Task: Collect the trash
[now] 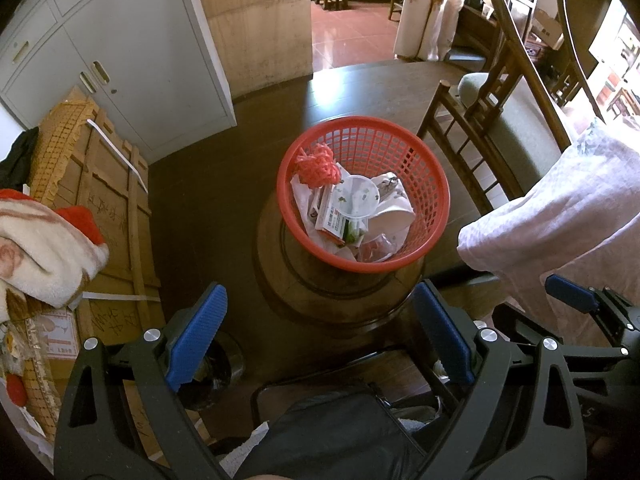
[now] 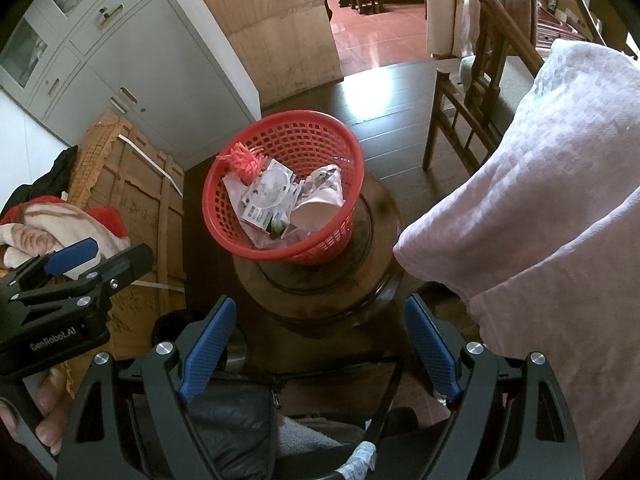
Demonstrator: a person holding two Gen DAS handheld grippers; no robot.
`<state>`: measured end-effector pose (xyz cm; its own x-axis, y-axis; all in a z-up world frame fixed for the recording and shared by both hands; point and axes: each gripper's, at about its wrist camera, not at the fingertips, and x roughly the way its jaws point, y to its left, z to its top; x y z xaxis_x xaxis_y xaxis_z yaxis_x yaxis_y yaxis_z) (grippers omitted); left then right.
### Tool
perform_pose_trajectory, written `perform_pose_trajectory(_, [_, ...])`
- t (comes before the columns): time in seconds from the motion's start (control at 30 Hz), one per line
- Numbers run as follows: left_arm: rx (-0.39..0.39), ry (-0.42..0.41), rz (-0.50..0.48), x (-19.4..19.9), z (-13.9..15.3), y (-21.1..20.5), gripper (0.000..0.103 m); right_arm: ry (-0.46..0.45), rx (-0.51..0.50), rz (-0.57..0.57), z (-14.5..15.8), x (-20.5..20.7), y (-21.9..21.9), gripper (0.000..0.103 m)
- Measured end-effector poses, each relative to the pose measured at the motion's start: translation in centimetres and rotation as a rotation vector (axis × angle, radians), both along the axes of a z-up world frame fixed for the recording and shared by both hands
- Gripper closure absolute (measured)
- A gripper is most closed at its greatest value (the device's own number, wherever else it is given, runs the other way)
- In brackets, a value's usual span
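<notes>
Trash sits heaped in the red plastic lattice basket (image 1: 362, 194), and neither pair of tongs carries any of it. The left tongs (image 1: 320, 336) stand wide apart, blue ribbed pads facing each other across nothing, tipped steeply down just short of the basket. The right tongs (image 2: 318, 348) are just as wide and just as empty, hanging beside the left pair at much the same tilt; from the right wrist view the left tongs show at the left edge, with the fingers (image 2: 50, 428) of a hand wrapped round their grip.

Just beyond both pairs is the round dark wooden stool (image 1: 340, 292) that serves here as the counter, and the basket rests on its top. Inside lie a clear plastic lid (image 1: 357, 196), a printed paper packet (image 1: 335, 222), a white paper cup (image 1: 394, 216) on its side, crumpled wrappers, and a bundle of red-orange netting (image 1: 318, 166) lodged against the far-left rim.

Farther out are a pale pink cloth (image 1: 560, 208) draped at the right, a wooden chair (image 1: 472, 152) behind it, a grey metal cabinet (image 1: 120, 52) at the back left, and a crated cardboard box (image 1: 108, 216) with a blanket over it.

As a judgement, the collecting looks largely done: no loose scraps show on the stool or the dark floor around it. What may remain is taking the basket itself away, or litter beyond these views.
</notes>
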<state>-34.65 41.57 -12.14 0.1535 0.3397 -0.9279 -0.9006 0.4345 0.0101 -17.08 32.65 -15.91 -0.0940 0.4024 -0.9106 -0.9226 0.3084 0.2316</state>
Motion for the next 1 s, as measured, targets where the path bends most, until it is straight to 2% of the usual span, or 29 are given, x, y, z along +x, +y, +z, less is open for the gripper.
perform_pose_trajectory(1.0, [-0.019,0.005,0.008,-0.06,-0.49,-0.20,0.009,-0.003,-0.012,0.000,-0.27,-0.10,0.01,0.018])
